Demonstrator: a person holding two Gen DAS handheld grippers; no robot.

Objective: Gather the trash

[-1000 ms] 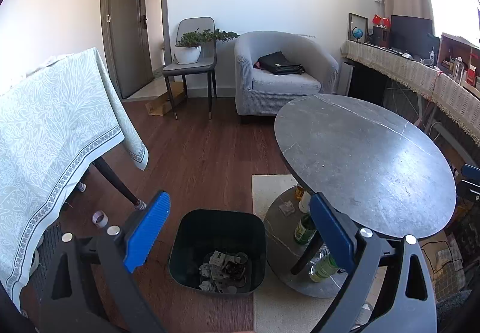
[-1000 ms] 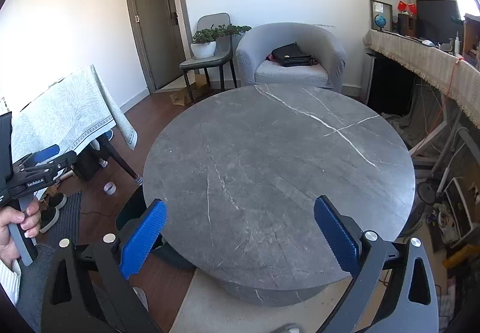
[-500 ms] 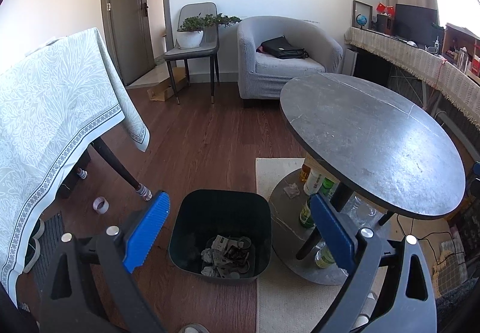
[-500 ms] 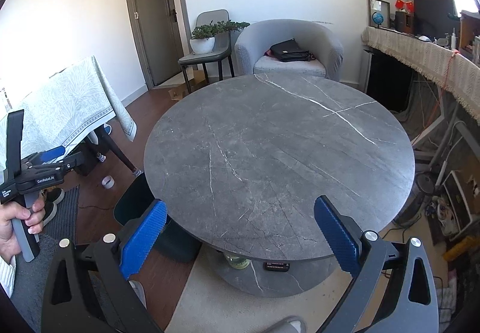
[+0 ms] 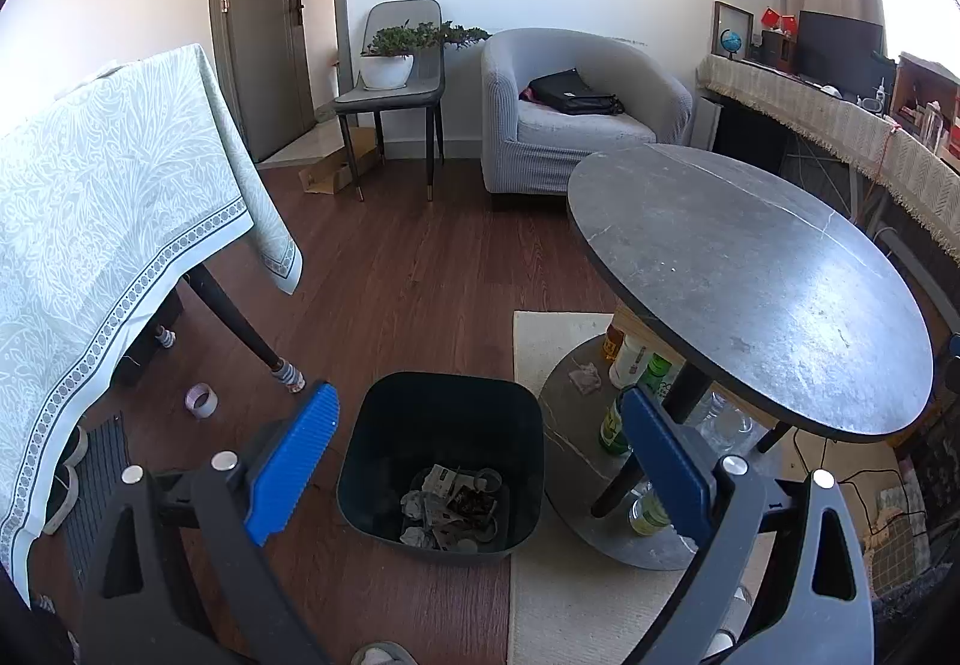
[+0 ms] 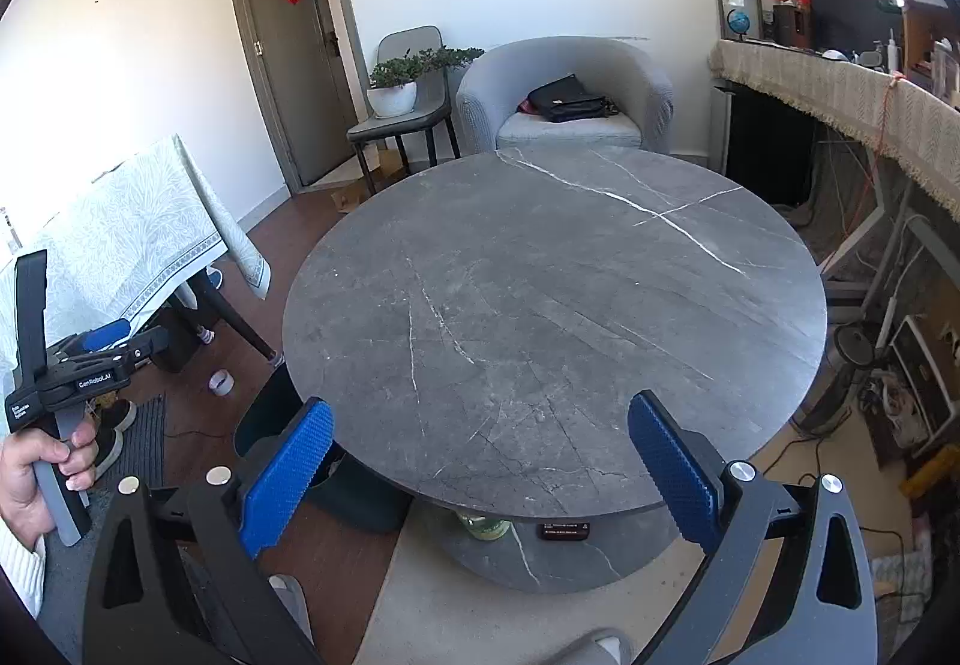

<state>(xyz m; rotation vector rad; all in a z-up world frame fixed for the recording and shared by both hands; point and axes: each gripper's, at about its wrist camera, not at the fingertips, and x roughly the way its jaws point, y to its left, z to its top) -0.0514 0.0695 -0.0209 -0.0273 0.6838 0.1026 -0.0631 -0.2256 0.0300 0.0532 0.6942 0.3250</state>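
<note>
A dark bin [image 5: 444, 407] stands on the wood floor beside the round grey table [image 5: 750, 281]. Crumpled paper and other trash [image 5: 450, 506] lie in its bottom. My left gripper [image 5: 480, 461] is open and empty, held above the bin. My right gripper [image 6: 483, 467] is open and empty, over the near edge of the table top [image 6: 558, 293], which carries nothing. The left gripper also shows in the right wrist view [image 6: 78, 371], held in a hand. A crumpled scrap [image 5: 585, 377] lies on the table's lower shelf.
Bottles [image 5: 636, 371] stand on the lower shelf under the table. A cloth-covered table [image 5: 108, 221] is at the left, a tape roll [image 5: 201, 400] on the floor by its leg. A grey armchair [image 5: 576, 119] and a chair with a plant [image 5: 396, 83] are at the back.
Both grippers have pulled back and risen a little, so the bin and table look farther off. Both stay open and empty.
</note>
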